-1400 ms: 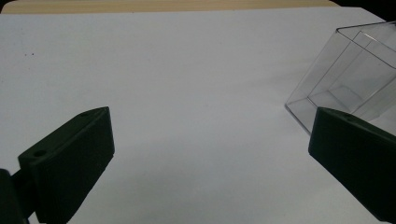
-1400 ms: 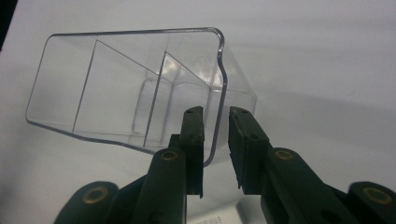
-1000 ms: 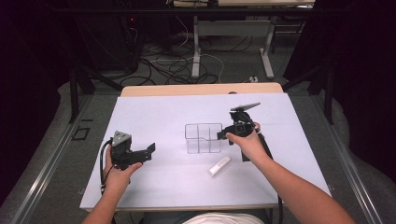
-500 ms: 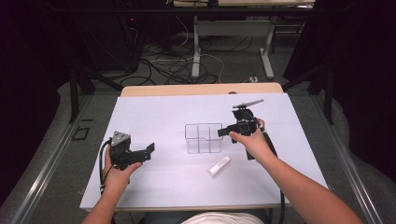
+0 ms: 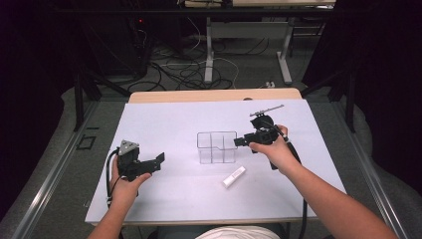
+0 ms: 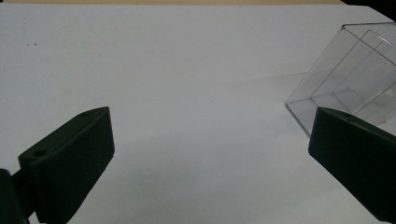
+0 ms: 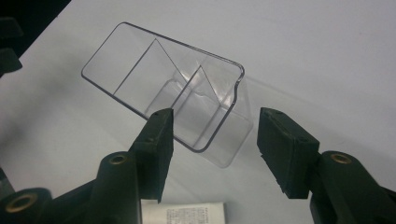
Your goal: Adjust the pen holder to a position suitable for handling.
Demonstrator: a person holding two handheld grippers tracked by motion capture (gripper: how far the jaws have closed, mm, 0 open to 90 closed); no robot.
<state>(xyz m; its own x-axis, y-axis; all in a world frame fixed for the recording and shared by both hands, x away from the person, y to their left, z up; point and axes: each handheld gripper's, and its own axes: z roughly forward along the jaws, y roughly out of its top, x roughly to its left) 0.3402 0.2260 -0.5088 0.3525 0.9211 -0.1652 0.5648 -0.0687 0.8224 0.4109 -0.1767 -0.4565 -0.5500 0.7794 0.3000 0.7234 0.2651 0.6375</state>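
Your left gripper (image 5: 160, 160) rests low at the near left, jaws spread wide and pointing right. Your right gripper (image 5: 239, 142) hangs farther right, aimed left, its jaws just having opened and gripping nothing, forearm reaching in diagonally.

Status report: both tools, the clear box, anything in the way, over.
Right tool open, jaws just opening, straddling clear box corner, not pressing. Left tool open, holding nothing. White tube lying near box.
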